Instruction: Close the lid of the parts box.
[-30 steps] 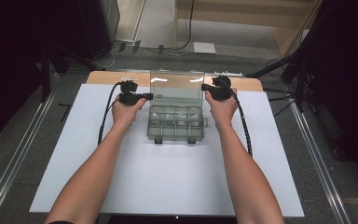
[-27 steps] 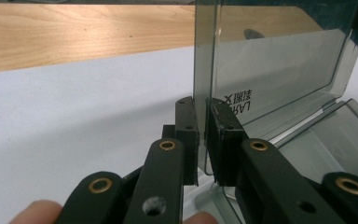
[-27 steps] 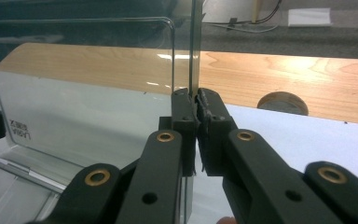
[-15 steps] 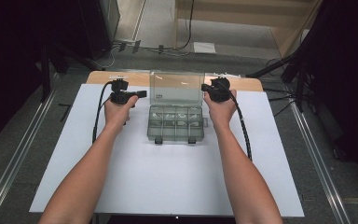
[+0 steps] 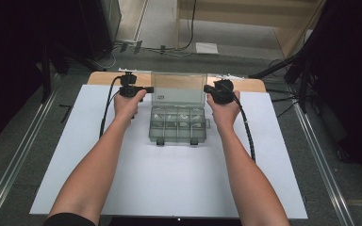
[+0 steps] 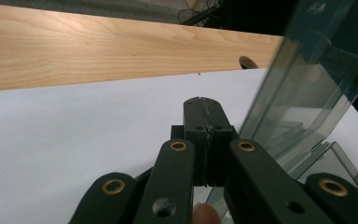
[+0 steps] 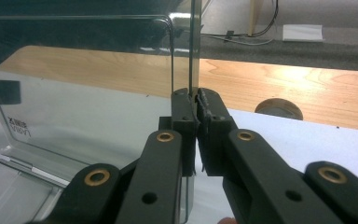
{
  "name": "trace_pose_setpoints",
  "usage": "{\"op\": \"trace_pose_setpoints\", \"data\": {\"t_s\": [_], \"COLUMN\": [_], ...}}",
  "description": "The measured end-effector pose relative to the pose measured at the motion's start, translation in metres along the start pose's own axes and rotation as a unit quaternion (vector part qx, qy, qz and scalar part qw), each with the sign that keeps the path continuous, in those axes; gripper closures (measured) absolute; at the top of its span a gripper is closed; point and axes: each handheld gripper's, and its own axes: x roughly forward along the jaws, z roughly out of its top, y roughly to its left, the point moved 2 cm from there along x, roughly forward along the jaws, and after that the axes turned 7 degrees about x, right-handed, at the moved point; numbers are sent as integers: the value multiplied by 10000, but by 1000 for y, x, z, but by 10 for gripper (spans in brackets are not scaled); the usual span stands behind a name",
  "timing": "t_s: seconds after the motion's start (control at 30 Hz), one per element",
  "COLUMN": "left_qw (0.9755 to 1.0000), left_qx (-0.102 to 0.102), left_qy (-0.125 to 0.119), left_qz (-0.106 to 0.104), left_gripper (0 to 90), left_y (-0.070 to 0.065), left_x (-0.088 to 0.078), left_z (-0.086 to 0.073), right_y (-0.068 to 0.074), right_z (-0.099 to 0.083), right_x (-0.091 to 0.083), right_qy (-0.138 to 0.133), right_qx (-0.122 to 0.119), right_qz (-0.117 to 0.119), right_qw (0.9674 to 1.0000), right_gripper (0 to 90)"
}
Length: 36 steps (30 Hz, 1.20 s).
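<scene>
A white sheet [image 5: 169, 174] covers the wooden table [image 5: 254, 84]. The clear compartment box [image 5: 177, 125] sits mid-sheet, its lid [image 5: 178, 88] upright. The right gripper [image 7: 196, 100] is clamped on the lid's edge; the left gripper [image 6: 204, 103] is closed on nothing, just beside it. The lid is best moved slowly, the base steadied.

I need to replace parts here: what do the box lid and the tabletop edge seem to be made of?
The lid looks like clear, glossy, slightly smoky hard plastic: the table shows through it. The tabletop edge looks like light, matte wood with visible grain, possibly veneer.
</scene>
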Motion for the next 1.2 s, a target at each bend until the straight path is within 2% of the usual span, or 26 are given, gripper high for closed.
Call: {"op": "trace_pose_setpoints", "data": {"t_s": [0.13, 0.2, 0.27, 0.33, 0.53, 0.6, 0.7, 0.93, 1.2], "left_qw": [9993, 9989, 9987, 9981, 9974, 9973, 9971, 9970, 9971], "left_qx": [-205, -195, -159, -216, -177, -166, -223, -148, -122], "left_qy": [-181, -192, -185, -231, -289, -267, -265, -260, -273], "left_qz": [-244, -385, -443, -537, -628, -671, -672, -714, -705], "left_gripper": [900, 900, 900, 900, 900, 900, 900, 900, 900], "left_y": [3, 2, 1, 1, -1, -2, -3, -4, -5], "left_x": [1, 3, 4, 4, 3, 2, 1, -1, -2], "left_z": [5, 7, 8, 9, 9, 10, 11, 11, 12], "right_y": [0, 1, 0, 0, 1, 3, 3, -2, -7], "right_z": [-1, -1, -1, -2, -3, -4, -7, -15, -25], "right_x": [-3, -4, -6, -7, -11, -12, -15, -20, -34], "right_qy": [-23, -17, -14, -22, -50, -54, -19, -16, -111], "right_qx": [-65, -98, -142, -150, -238, -359, -391, -330, -238], "right_qz": [34, 48, 80, 124, 191, 200, 231, 317, 523], "right_qw": [10000, 9999, 9999, 9998, 9995, 9991, 9990, 9990, 9983], "right_gripper": [872, 872, 869, 867, 815, 801, 795, 733, 777]}}
